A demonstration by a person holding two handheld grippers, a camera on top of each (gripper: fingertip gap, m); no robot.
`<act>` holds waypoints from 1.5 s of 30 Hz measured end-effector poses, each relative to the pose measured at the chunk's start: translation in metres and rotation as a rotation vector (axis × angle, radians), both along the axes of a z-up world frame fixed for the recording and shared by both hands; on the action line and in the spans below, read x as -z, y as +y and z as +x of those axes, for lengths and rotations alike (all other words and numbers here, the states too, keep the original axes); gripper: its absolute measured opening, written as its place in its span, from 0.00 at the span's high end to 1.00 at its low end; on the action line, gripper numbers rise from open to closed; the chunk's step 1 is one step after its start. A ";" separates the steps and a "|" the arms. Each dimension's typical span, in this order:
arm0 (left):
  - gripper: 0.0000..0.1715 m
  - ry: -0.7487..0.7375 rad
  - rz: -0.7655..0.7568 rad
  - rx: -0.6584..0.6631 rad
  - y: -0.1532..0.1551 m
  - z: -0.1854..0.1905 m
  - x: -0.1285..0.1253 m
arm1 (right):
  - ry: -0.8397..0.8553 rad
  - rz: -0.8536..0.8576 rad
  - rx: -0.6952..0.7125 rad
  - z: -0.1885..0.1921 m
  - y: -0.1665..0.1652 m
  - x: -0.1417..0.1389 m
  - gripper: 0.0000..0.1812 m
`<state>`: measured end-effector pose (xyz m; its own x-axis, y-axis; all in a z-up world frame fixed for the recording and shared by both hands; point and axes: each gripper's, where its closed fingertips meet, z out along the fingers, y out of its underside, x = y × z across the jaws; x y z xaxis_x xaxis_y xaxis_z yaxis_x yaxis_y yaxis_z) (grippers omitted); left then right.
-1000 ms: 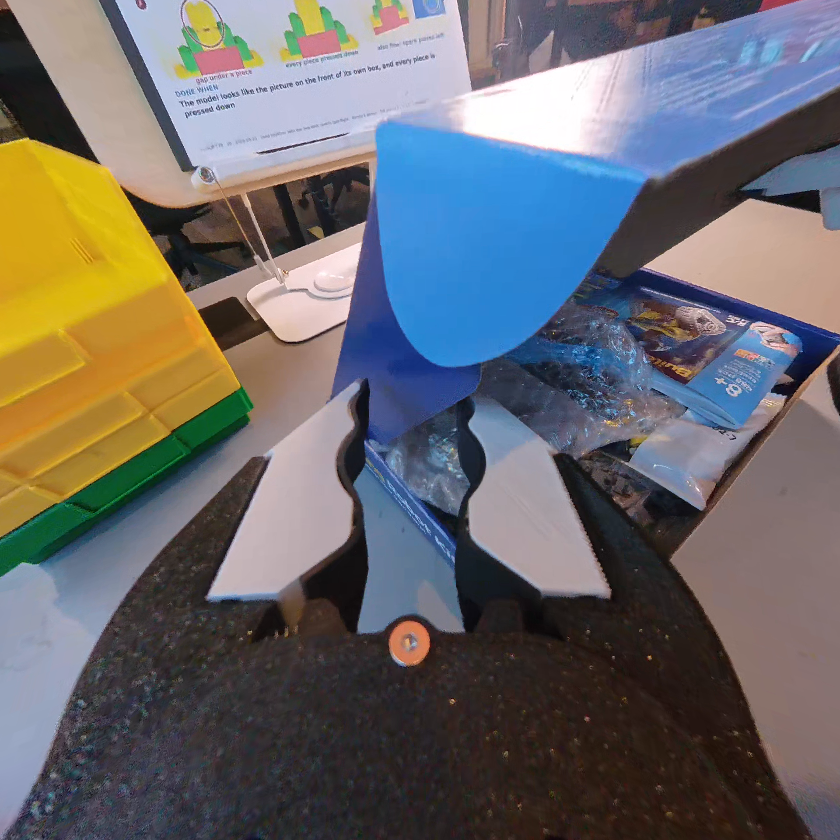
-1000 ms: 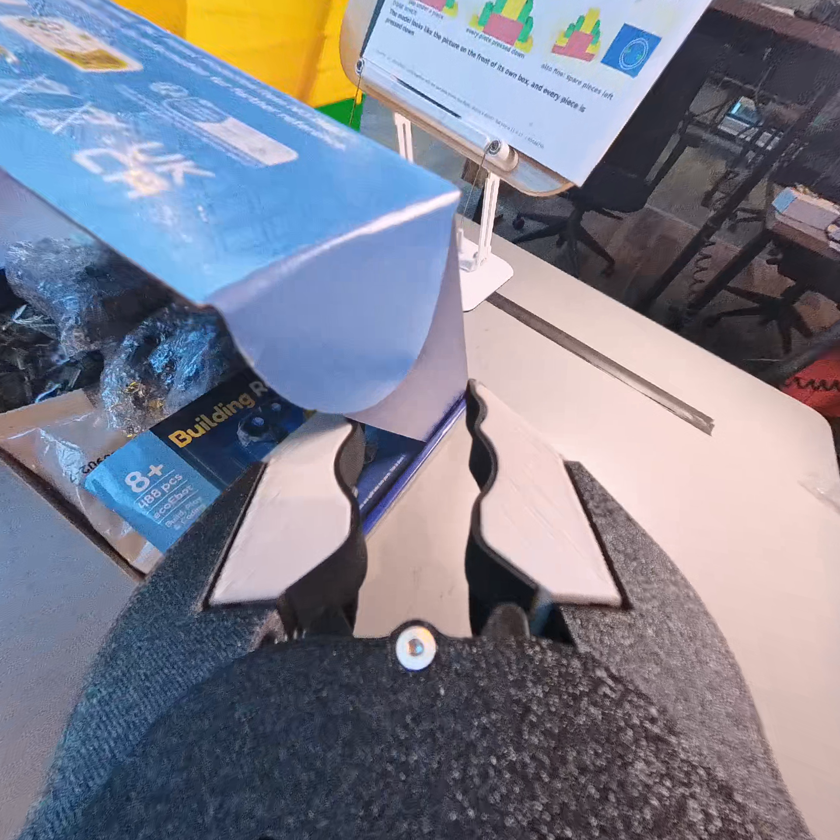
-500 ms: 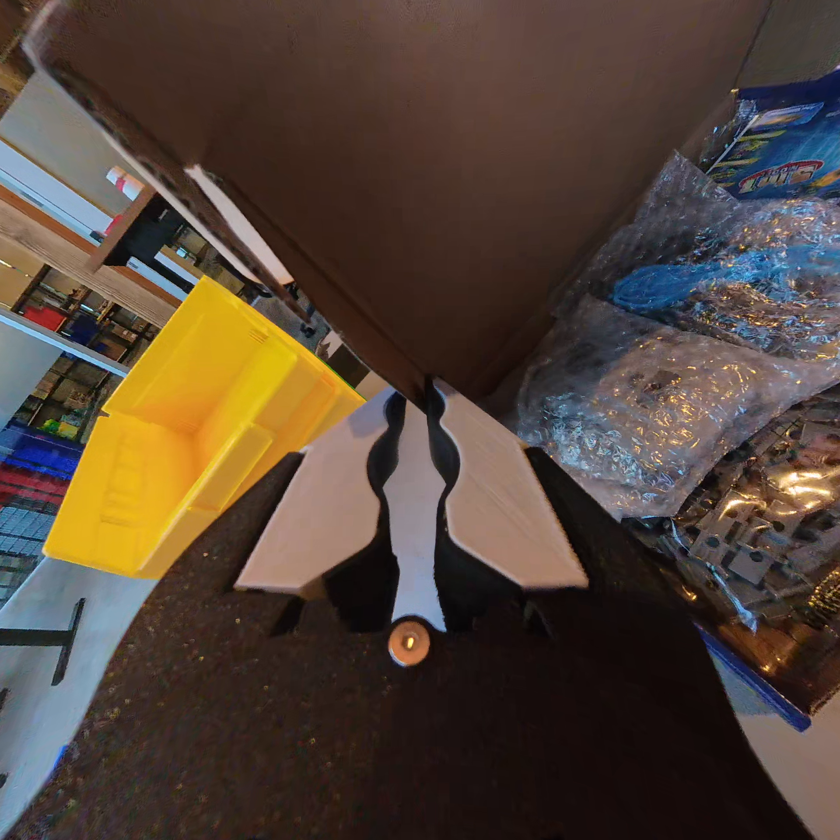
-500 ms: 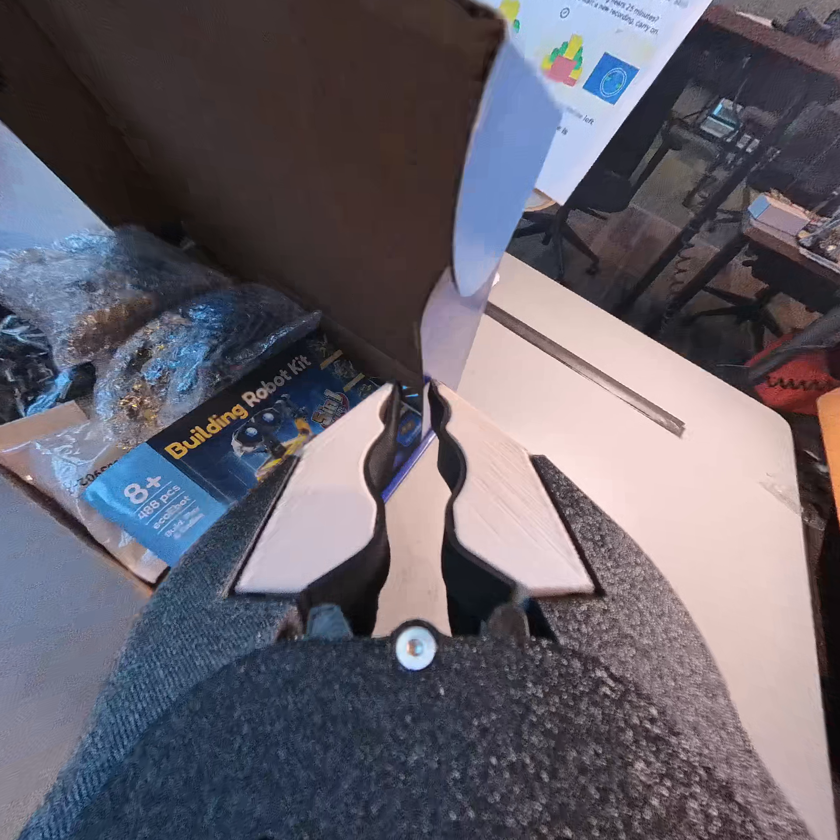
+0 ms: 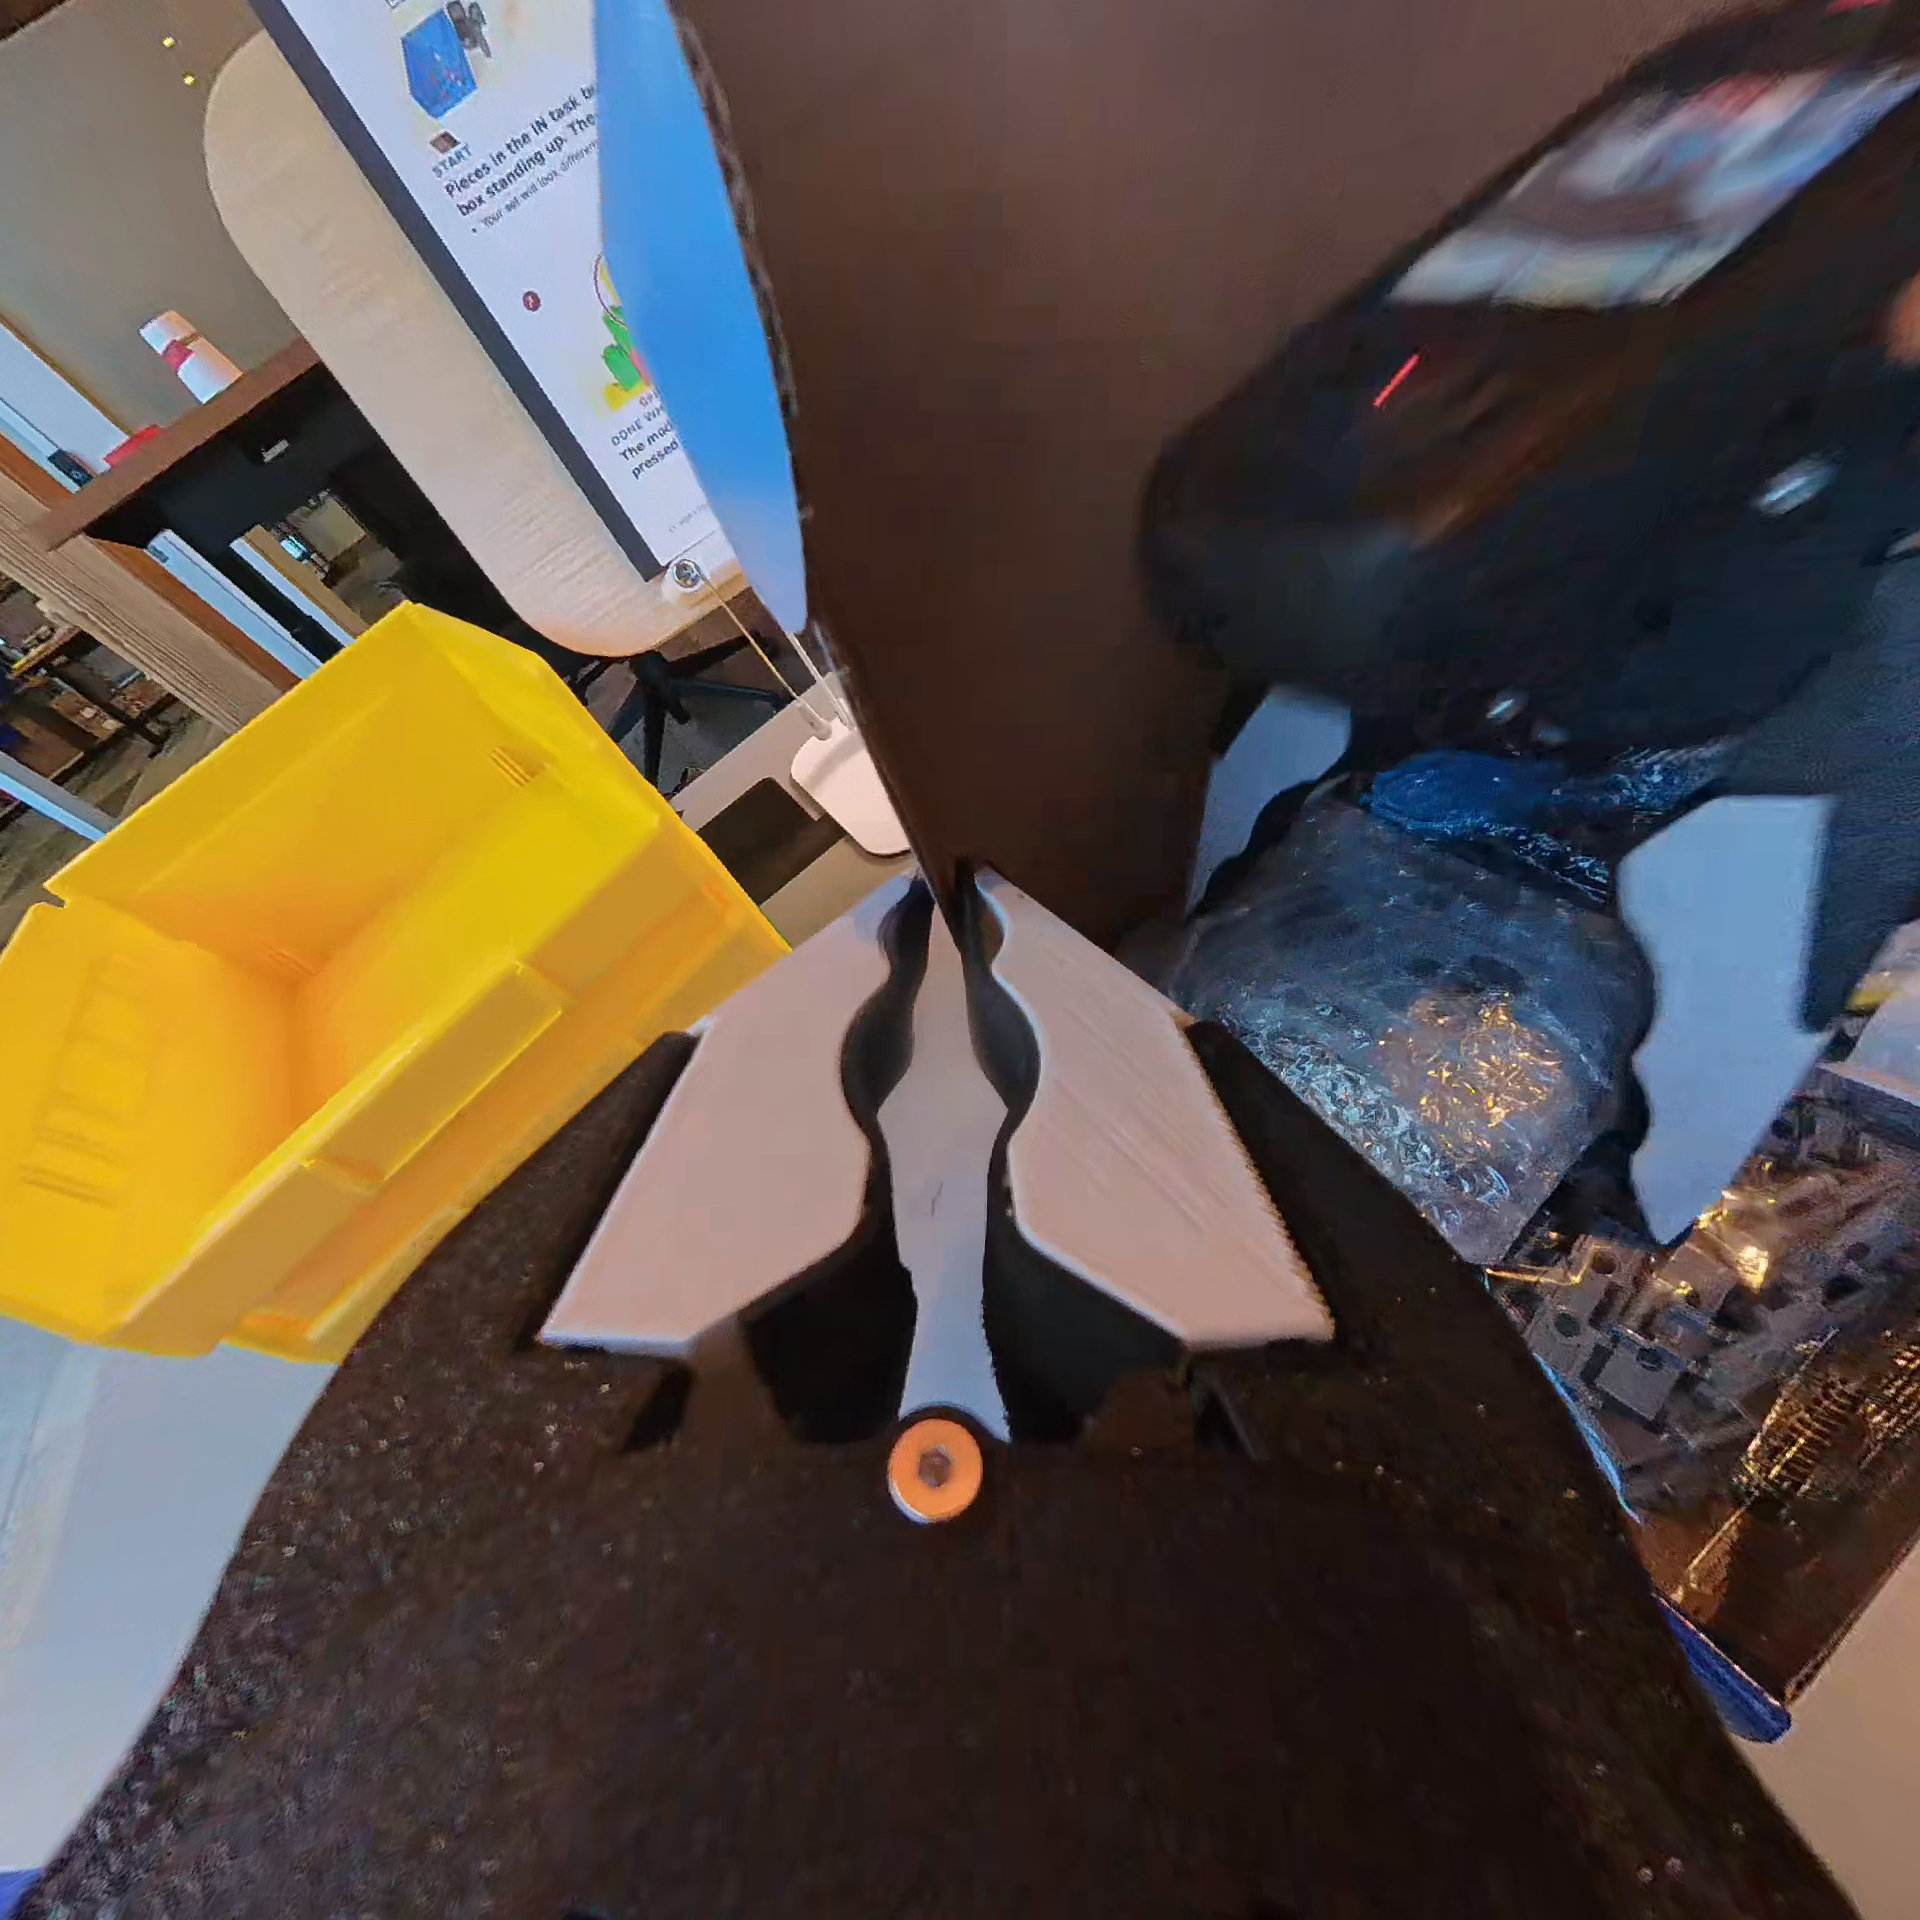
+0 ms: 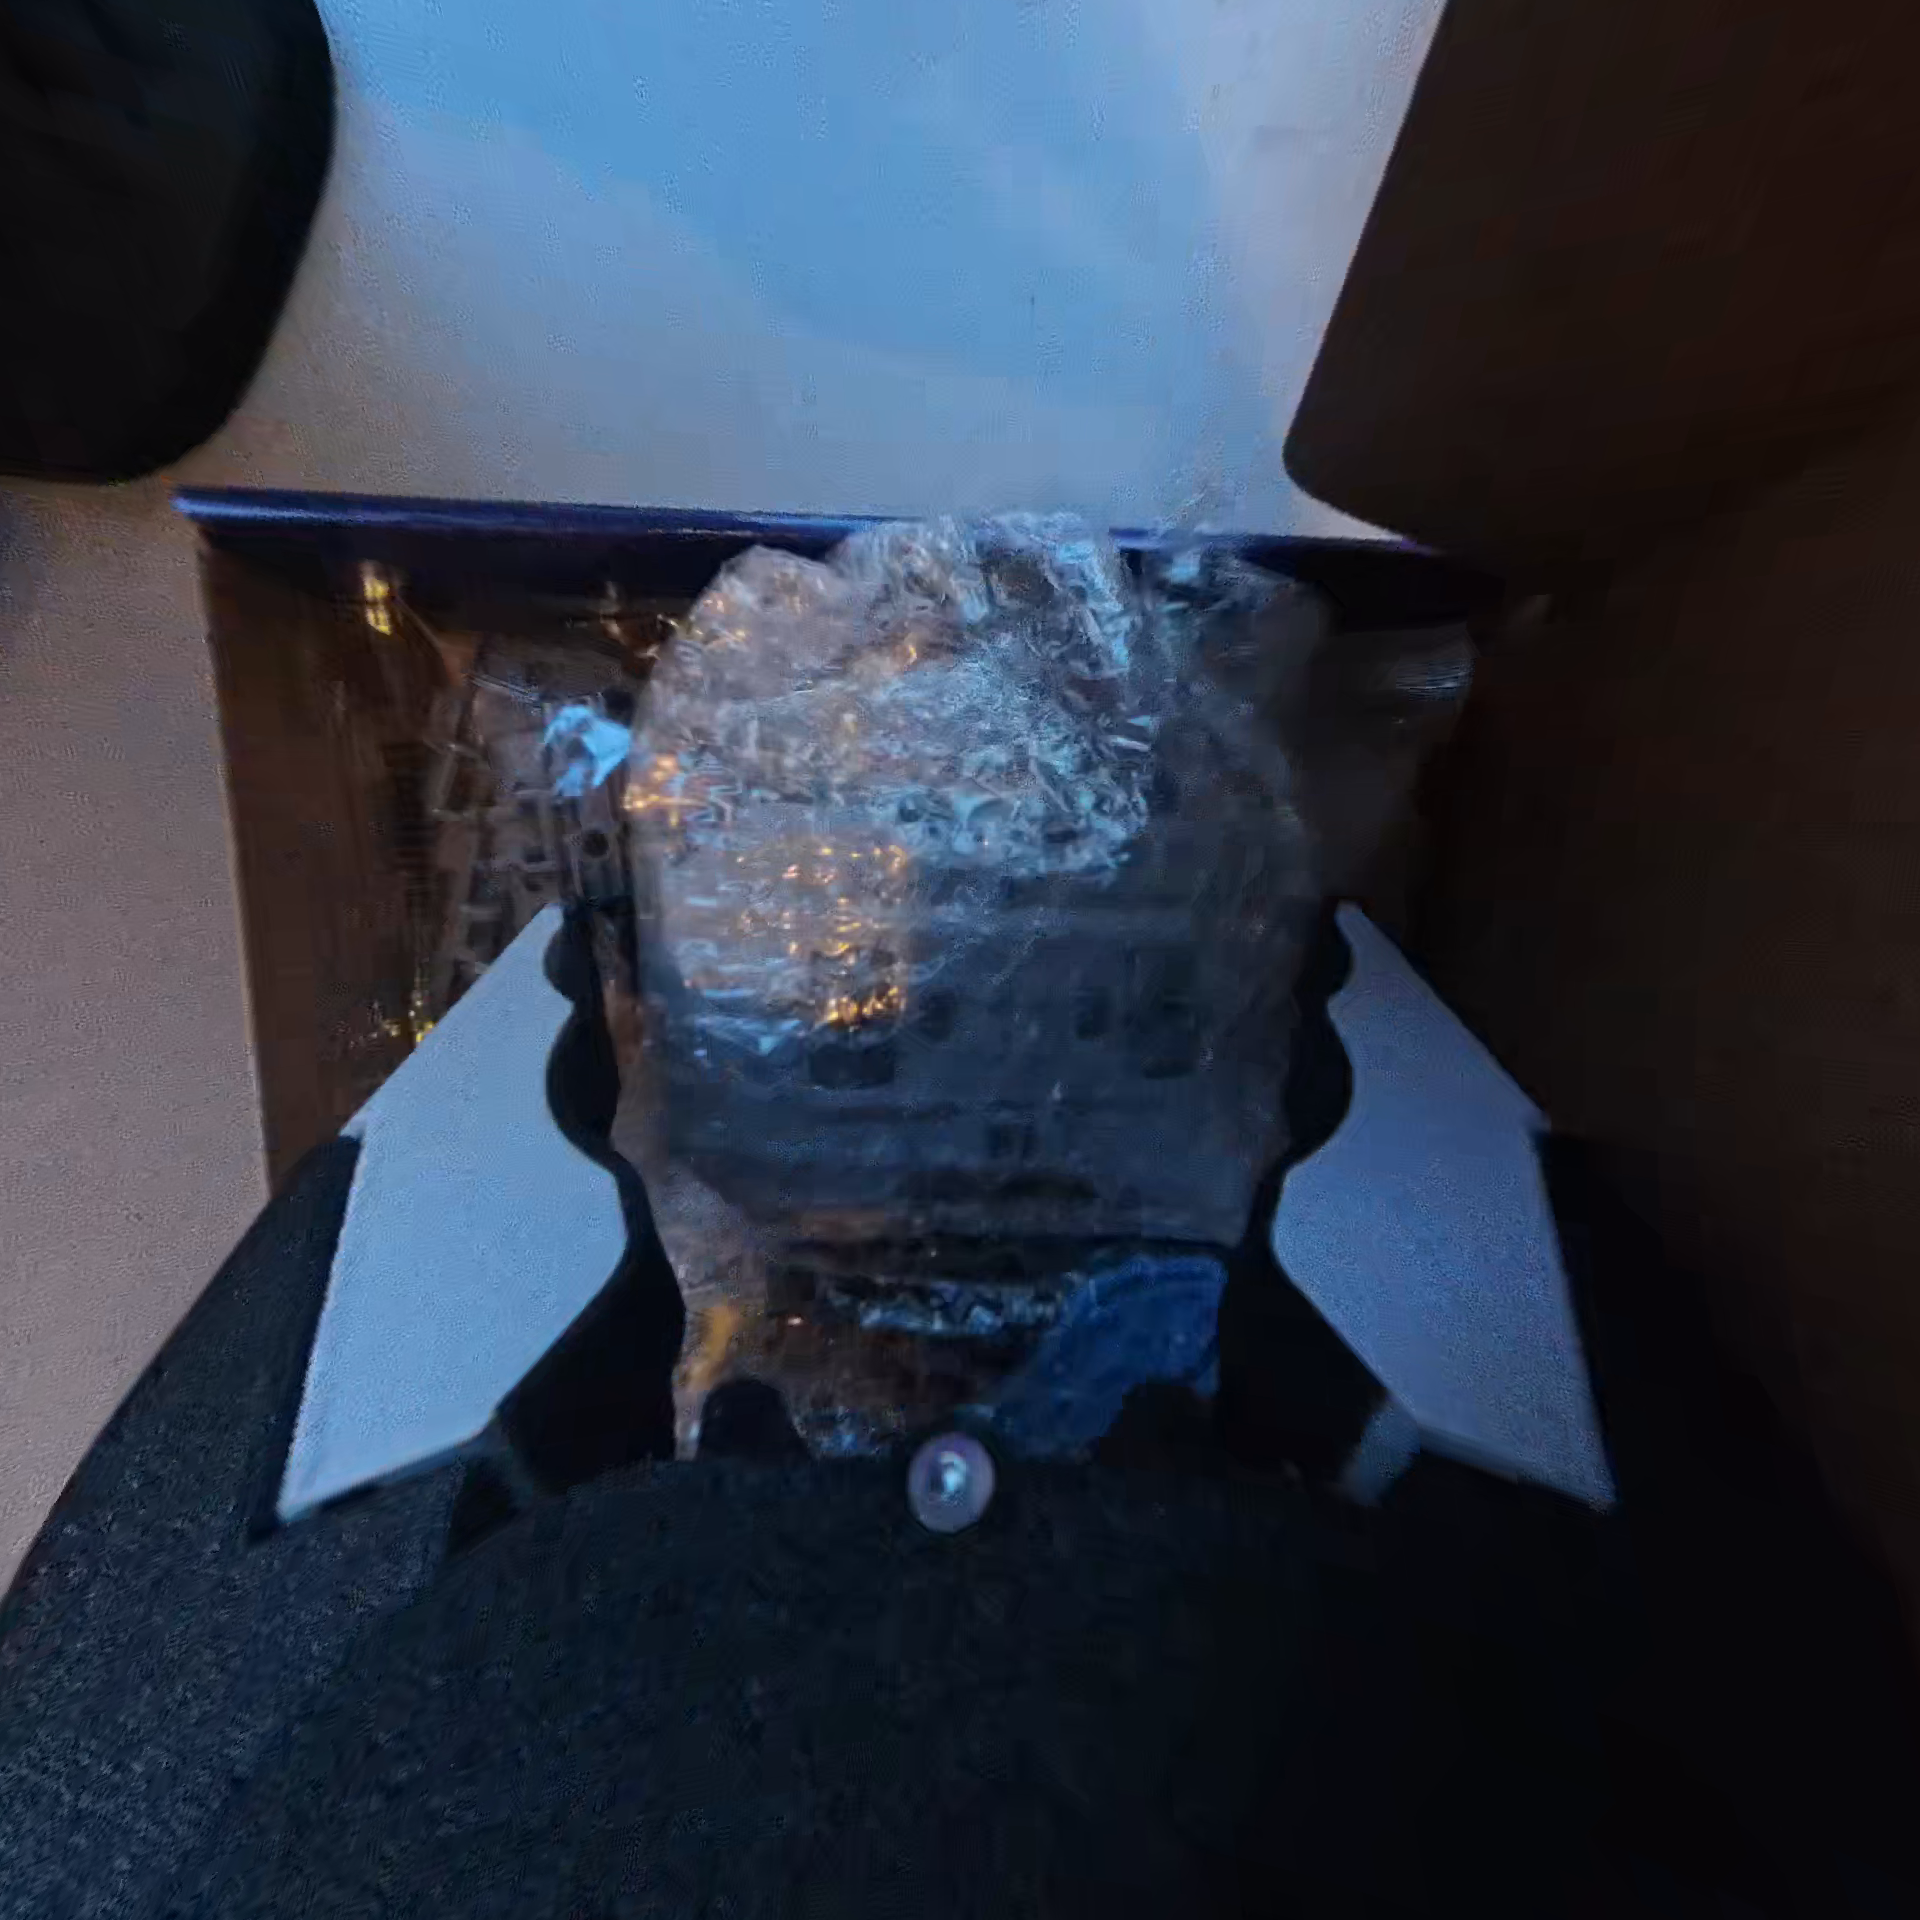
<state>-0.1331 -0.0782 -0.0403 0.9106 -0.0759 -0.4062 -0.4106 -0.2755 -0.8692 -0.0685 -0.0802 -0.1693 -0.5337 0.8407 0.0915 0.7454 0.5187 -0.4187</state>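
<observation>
My left gripper point(image 5: 951, 883) is shut on the edge of the box lid point(image 5: 1039, 416), which stands upright with its brown inner side showing and a blue flap point(image 5: 696, 312) beside it. The blue cardboard box point(image 6: 623, 514) lies open below. My right gripper point(image 6: 945, 935) is open wide above a bubble-wrapped bag of dark parts point(image 6: 914, 831) inside the box, one finger on each side of it; I cannot tell if they touch. The right gripper point(image 5: 1496, 883) also shows in the left wrist view over the same bag point(image 5: 1403, 1018).
A yellow bin point(image 5: 312, 987) stands left of the box. An instruction sheet on a clear stand point(image 5: 540, 260) is behind it. More clear bags of small grey parts point(image 5: 1714, 1351) fill the box. The raised lid point(image 6: 1662, 520) walls off the right side in the right wrist view. Spacing between my two grippers at the tips: around 15 cm.
The left gripper shut on the lid's edge and swung the lid upright. The right gripper shut on the flap, then let go, opened wide and moved over the bubble-wrapped bag.
</observation>
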 end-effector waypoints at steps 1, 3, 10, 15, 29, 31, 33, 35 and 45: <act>0.98 -0.006 -0.001 0.001 0.000 -0.001 0.000 | -0.044 -0.013 -0.022 -0.002 0.001 0.008 0.30; 0.98 -0.022 0.003 0.009 0.001 -0.001 0.000 | -0.083 -0.025 -0.047 -0.001 0.004 0.004 0.32; 0.99 -0.066 0.012 0.039 0.002 0.004 0.000 | -0.113 0.126 -0.080 0.028 0.008 -0.025 0.37; 0.99 -0.048 0.011 0.050 0.004 0.017 0.001 | -0.224 0.200 -0.147 0.040 -0.003 0.002 0.36; 0.99 -0.094 0.020 0.062 0.004 0.019 0.001 | -0.103 0.250 -0.354 0.076 -0.039 -0.018 0.48; 0.99 -0.093 0.017 0.061 0.004 0.019 0.002 | -0.098 0.301 -0.404 0.075 -0.038 -0.016 0.48; 0.99 -0.098 0.017 0.063 0.003 0.019 0.002 | -0.063 0.349 -0.453 0.075 -0.036 -0.013 0.47; 0.99 -0.099 0.016 0.066 0.003 0.019 0.002 | -0.026 0.360 -0.452 0.077 -0.033 -0.019 0.47; 0.99 -0.123 0.039 0.080 0.003 0.020 0.002 | 0.228 0.194 -0.375 0.076 -0.079 -0.038 0.60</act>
<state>-0.1136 -0.0755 -0.0421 0.9454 -0.1367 -0.2959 -0.3197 -0.2113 -0.9237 0.0077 -0.1587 -0.1309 -0.7450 0.5502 0.3772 0.3927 0.8188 -0.4187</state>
